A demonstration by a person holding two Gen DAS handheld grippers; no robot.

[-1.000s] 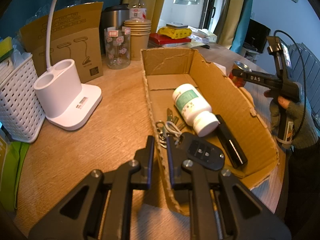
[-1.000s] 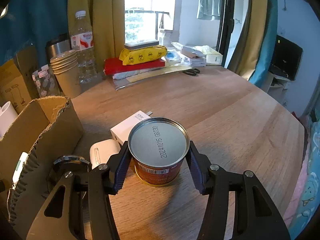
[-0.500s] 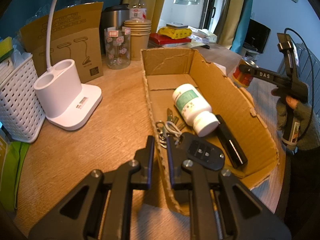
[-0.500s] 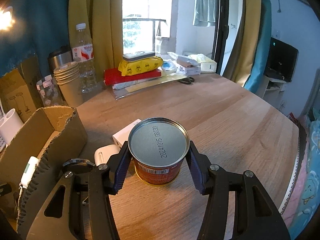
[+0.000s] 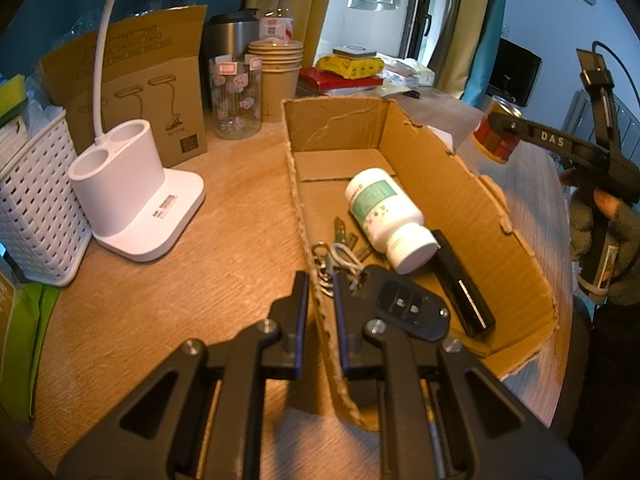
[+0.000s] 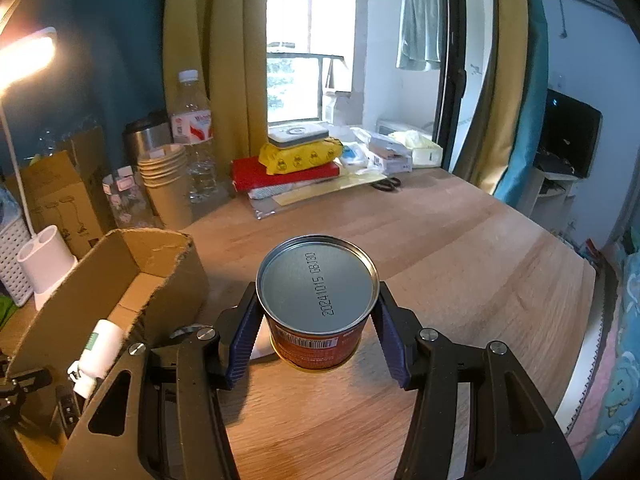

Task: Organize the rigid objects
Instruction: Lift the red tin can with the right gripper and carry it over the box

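Observation:
My right gripper (image 6: 316,320) is shut on a red tin can (image 6: 316,304) with a silver lid and holds it in the air above the wooden table, right of the cardboard box (image 6: 160,276). The can also shows in the left wrist view (image 5: 496,132). My left gripper (image 5: 320,296) is shut on the box's near left wall (image 5: 298,200). Inside the box lie a white pill bottle (image 5: 384,208), a black car key (image 5: 408,306) with key rings, and a black bar-shaped object (image 5: 462,288).
A white lamp base (image 5: 128,196), a white basket (image 5: 28,200), a cardboard package (image 5: 132,88), a glass jar (image 5: 236,96), paper cups (image 5: 276,76) and a water bottle (image 5: 276,12) stand left and behind the box. Books and packets (image 6: 300,164) lie at the back.
My right gripper has lifted the can off the table, well above the small white items beside the box. My left gripper has not moved.

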